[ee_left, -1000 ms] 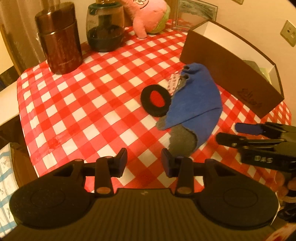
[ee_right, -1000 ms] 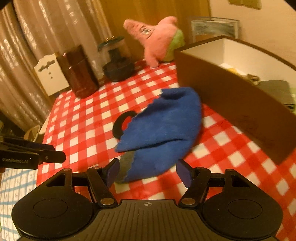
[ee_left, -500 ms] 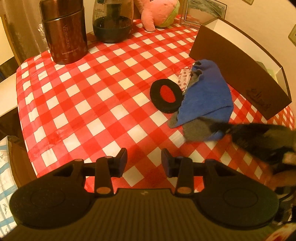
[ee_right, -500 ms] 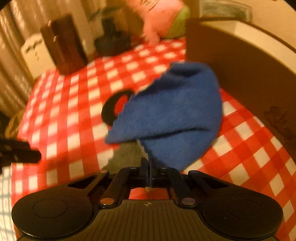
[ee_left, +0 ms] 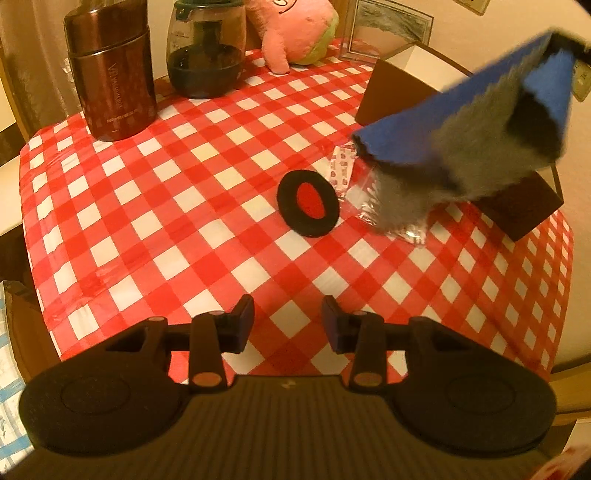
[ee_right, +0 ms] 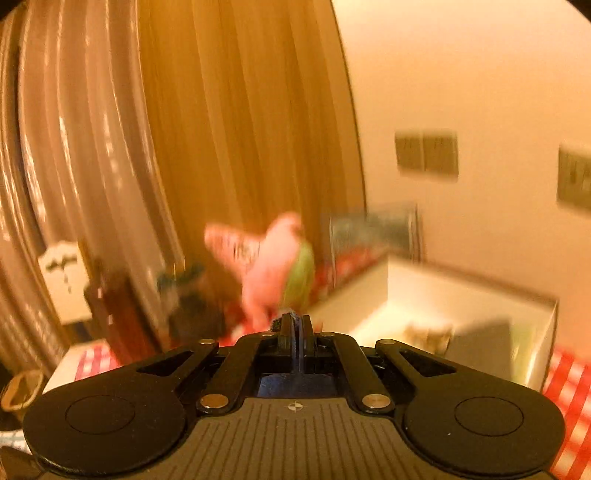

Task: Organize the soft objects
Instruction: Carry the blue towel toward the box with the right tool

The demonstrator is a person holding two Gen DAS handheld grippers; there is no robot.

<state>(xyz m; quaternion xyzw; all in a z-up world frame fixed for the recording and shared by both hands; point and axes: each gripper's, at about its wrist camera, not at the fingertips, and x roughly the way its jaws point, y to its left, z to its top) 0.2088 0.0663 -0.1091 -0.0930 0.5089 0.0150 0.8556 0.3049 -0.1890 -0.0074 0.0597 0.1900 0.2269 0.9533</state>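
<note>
- Cloth (ee_left: 480, 122), blue on one face and grey on the other, hangs in the air at the upper right of the left wrist view; a second ago it lay flat on the checked table (ee_left: 147, 206) just beside the box (ee_left: 391, 94).
- Its top corner runs up to the frame's upper right edge, where the right gripper must be, though that tool is too blurred and cropped to make out there.
- With the cloth lifted, a clear packet (ee_left: 354, 181) that it half covered now shows, right of the black ring (ee_left: 308, 208) with the red centre.
- Left gripper (ee_left: 287, 323) hangs low in the frame over bare table, jaws part open with nothing between them, as before.
- Plush (ee_left: 295, 31) sits at the top edge, between the glass jar (ee_left: 205, 48) and a framed picture; a brown canister (ee_left: 110, 70) stands at upper left.
- In the right wrist view the right gripper (ee_right: 294, 325) at lower centre has its jaws pressed together on a thin blue edge of cloth; a second ago they stood wide.
- The camera now looks higher, at curtain and wall, so I judge the cloth is being carried toward the box.
- Box at lower right of this view is open-topped with pale walls; a dark flat thing and some small yellowish bits lie inside, too blurred to name.
- Jar holds something dark in its lower part; the canister is closed.
</note>
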